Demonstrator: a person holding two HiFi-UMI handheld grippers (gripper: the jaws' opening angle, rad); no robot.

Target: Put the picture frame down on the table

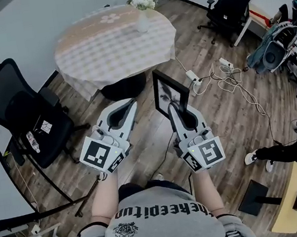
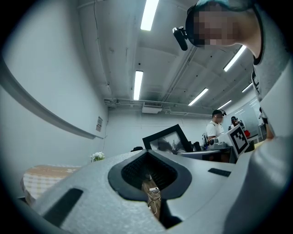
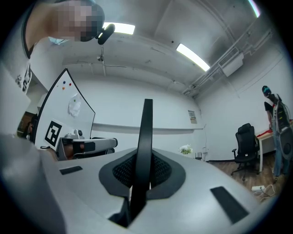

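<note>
My right gripper (image 1: 173, 108) is shut on the lower edge of the black picture frame (image 1: 169, 92), which stands upright above the wooden floor, short of the table. In the right gripper view the frame (image 3: 146, 132) shows edge-on as a thin black bar rising from between the jaws of that gripper (image 3: 143, 171). To its left, my left gripper (image 1: 128, 106) is shut with nothing in it. The left gripper view shows the frame (image 2: 167, 139) beyond the tip of the left gripper (image 2: 149, 155). The round table (image 1: 111, 39) with a checked cloth lies ahead.
A vase of white flowers (image 1: 143, 3) stands at the table's far edge. A black office chair (image 1: 17, 113) stands to the left and another (image 1: 231, 1) at the far right. A power strip and cables (image 1: 224, 75) lie on the floor. A person's legs (image 1: 272, 153) show at right.
</note>
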